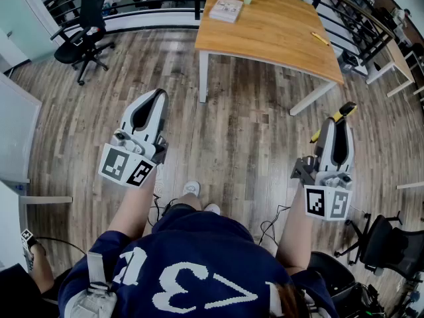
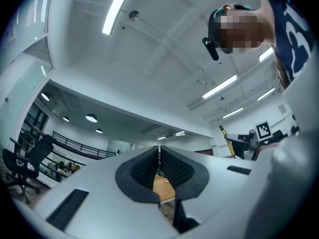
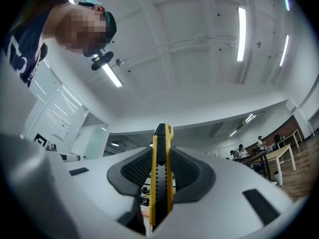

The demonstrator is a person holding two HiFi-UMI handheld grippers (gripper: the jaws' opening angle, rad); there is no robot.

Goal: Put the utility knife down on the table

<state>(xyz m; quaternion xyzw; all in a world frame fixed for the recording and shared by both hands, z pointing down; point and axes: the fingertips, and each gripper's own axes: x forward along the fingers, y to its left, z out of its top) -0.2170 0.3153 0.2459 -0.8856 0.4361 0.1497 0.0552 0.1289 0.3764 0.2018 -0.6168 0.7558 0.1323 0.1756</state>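
- Person's blue jersey (image 1: 185,270) fills the 6 o'clock edge of the head view, with both forearms reaching out from it.
- Left gripper (image 1: 158,97) sits at about 9 o'clock from the middle of that view. Its ribbed pads (image 2: 144,166) are drawn together to a thin slit, with nothing between them.
- Right gripper (image 1: 341,116) sits at about 4 o'clock and is clamped on the utility knife (image 3: 160,178).
- In the right gripper view, the knife stands edge-on in the middle, with one dark ribbed pad (image 3: 133,171) pressed on its 9 o'clock side and the other on its 3 o'clock side.
- The knife's yellow and black end sticks out past the fingertips toward 12 o'clock, and the rest of the body runs back down between the jaws.
- In the head view, the knife's yellow end pokes out beyond the fingertips toward 1 o'clock, over the wooden floor (image 1: 252,131).
- Farther off, at 12 to 1 o'clock, stands the wooden table (image 1: 278,35), well apart from the knife. It carries a book (image 1: 226,8) and a small yellow item (image 1: 320,38).
- A black office chair (image 1: 83,42) stands at about 10 o'clock.
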